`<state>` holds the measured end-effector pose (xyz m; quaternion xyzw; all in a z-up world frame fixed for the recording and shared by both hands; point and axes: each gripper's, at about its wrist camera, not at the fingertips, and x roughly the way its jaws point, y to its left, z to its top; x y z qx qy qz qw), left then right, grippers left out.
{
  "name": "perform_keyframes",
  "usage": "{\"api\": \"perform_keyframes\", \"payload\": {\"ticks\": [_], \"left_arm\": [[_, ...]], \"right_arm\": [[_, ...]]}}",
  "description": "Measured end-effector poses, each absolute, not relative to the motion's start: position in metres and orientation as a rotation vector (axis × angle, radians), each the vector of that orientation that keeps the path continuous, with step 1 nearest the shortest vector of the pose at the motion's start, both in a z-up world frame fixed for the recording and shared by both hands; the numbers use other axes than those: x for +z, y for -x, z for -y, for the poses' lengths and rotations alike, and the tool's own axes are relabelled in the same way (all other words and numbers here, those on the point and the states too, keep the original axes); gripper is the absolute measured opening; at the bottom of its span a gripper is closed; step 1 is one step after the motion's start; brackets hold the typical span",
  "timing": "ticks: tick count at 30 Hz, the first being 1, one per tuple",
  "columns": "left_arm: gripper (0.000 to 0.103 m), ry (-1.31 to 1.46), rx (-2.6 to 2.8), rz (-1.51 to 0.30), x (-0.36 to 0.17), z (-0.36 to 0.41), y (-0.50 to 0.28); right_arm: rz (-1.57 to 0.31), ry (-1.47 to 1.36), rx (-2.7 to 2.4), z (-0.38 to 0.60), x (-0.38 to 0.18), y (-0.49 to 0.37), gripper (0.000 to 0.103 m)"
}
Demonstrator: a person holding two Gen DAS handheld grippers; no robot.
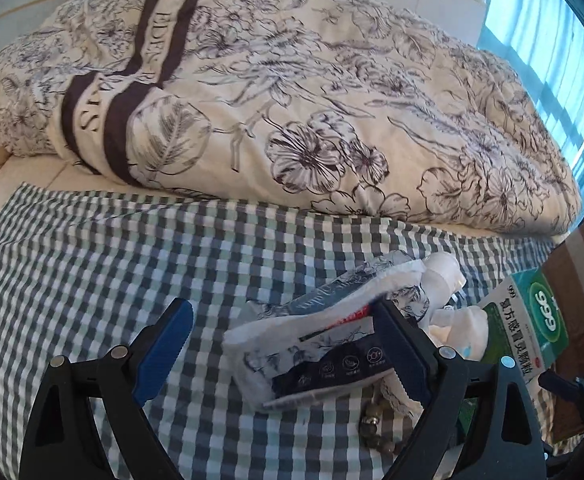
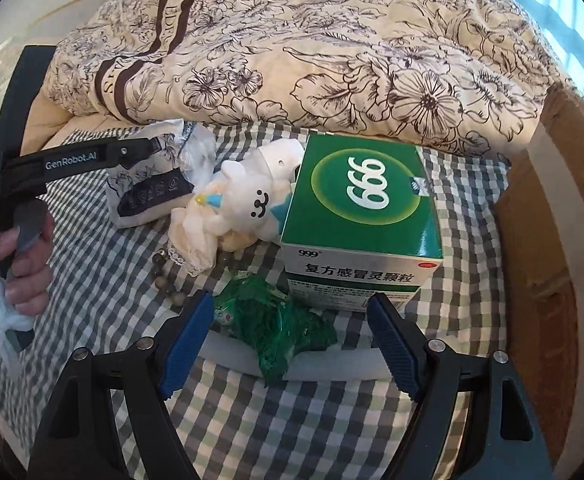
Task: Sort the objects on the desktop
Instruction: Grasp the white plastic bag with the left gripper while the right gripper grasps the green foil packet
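Observation:
In the left wrist view a soft tissue pack [image 1: 323, 344], white with a floral print and a navy panel, lies on the checked cloth [image 1: 92, 260]. My left gripper [image 1: 288, 344] is open around it, and the right finger [image 1: 399, 348] lies against the pack. A white plush toy [image 1: 443, 280] and a green 999 medicine box [image 1: 531, 320] sit to its right. My right gripper [image 2: 292, 344] is open, its blue pads either side of a green mesh packet [image 2: 280, 320], without touching it. The medicine box [image 2: 363, 208], plush toy [image 2: 248, 200] and tissue pack [image 2: 148, 192] lie beyond.
A folded floral quilt [image 2: 292, 48] fills the back. A cardboard box [image 2: 551, 200] stands at the right edge. A beaded bracelet [image 2: 168, 276] lies near the plush. A hand [image 2: 20, 264] holds the left gripper's handle at the left. A white flat strip [image 2: 232, 352] lies under the mesh packet.

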<state>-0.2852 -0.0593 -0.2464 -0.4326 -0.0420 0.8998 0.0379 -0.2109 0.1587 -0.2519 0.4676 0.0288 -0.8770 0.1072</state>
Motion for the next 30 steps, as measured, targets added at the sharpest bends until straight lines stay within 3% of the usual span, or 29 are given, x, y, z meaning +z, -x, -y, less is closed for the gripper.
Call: {"api": "perform_keyframes", "payload": {"ticks": [5, 7, 11, 13, 15, 18, 24, 30], "left_arm": [[0.094, 1.336, 2.728, 0.082, -0.258, 0.050, 0.291], [0.084, 1.336, 2.709, 0.095, -0.262, 0.049, 0.292], [0.041, 1.309, 2.673, 0.064, -0.264, 0.038, 0.290], [0.034, 1.283, 2.679, 0.022, -0.264, 0.033, 0.285], [0.019, 1.267, 2.674, 0.006, -0.264, 0.030, 0.281], [0.010, 1.257, 2.675, 0.024, -0.261, 0.033, 0.277], [0.010, 1.197, 2.722, -0.071, -0.245, 0.028, 0.261], [0.010, 1.147, 2.749, -0.029, -0.222, 0.029, 0.242]], "right_arm": [[-0.086, -1.375, -2.597, -0.158, -0.259, 0.215, 0.079], [-0.081, -1.386, -2.591, -0.157, -0.262, 0.218, 0.079], [-0.089, -1.388, -2.585, -0.152, -0.266, 0.217, 0.079], [-0.092, -1.386, -2.580, -0.150, -0.267, 0.216, 0.079], [-0.104, -1.386, -2.575, -0.148, -0.269, 0.215, 0.079], [-0.129, -1.382, -2.576, -0.145, -0.270, 0.212, 0.075], [-0.149, -1.389, -2.577, -0.143, -0.271, 0.207, 0.061], [-0.173, -1.379, -2.582, -0.141, -0.259, 0.197, 0.049]]}}
